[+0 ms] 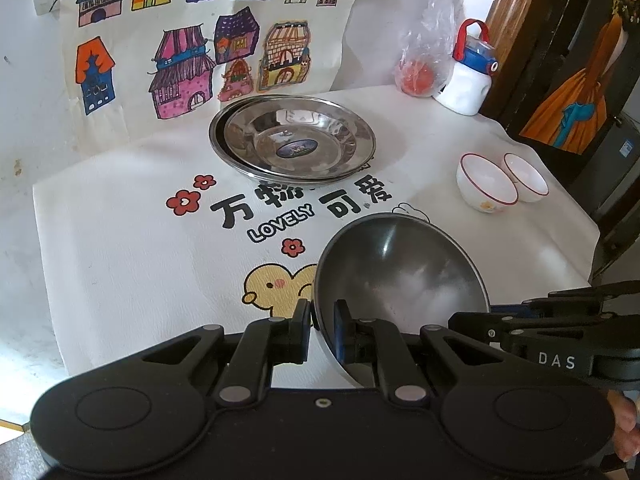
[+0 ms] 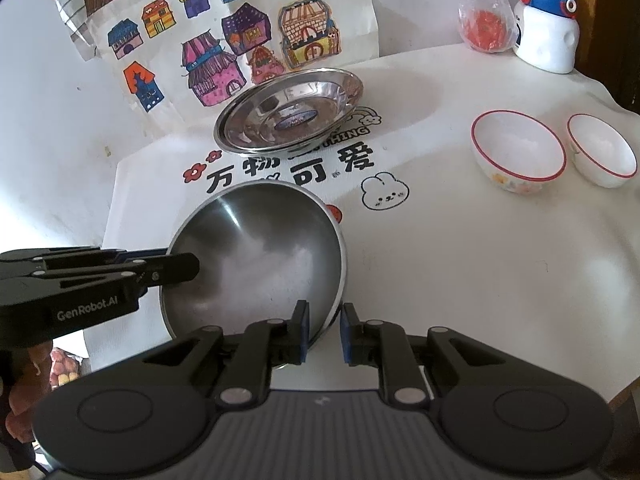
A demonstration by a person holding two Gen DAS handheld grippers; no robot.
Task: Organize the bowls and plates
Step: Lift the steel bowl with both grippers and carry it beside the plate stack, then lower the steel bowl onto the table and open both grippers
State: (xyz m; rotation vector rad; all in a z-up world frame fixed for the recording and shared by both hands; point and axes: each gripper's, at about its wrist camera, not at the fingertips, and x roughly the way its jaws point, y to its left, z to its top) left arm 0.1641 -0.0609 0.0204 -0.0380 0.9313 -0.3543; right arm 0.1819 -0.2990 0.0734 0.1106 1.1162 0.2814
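Observation:
A steel bowl [image 1: 400, 276] is held near the table's front, and it also shows in the right wrist view [image 2: 264, 256]. My left gripper [image 1: 323, 320] is shut on its left rim. My right gripper [image 2: 324, 324] straddles its right rim, pads close on each side. Two stacked steel plates [image 1: 292, 140] lie at the back middle, also seen in the right wrist view [image 2: 288, 112]. Two white red-rimmed bowls [image 1: 486, 182] [image 1: 526, 176] sit side by side at the right, also in the right wrist view [image 2: 518, 152] [image 2: 602, 150].
A white printed cloth [image 1: 140, 260] covers the table. A plastic bag with something red [image 1: 424, 68] and a white bottle with a blue-red lid [image 1: 468, 76] stand at the back right. A house-pattern cloth [image 1: 180, 40] hangs behind. The table's right edge drops off past the white bowls.

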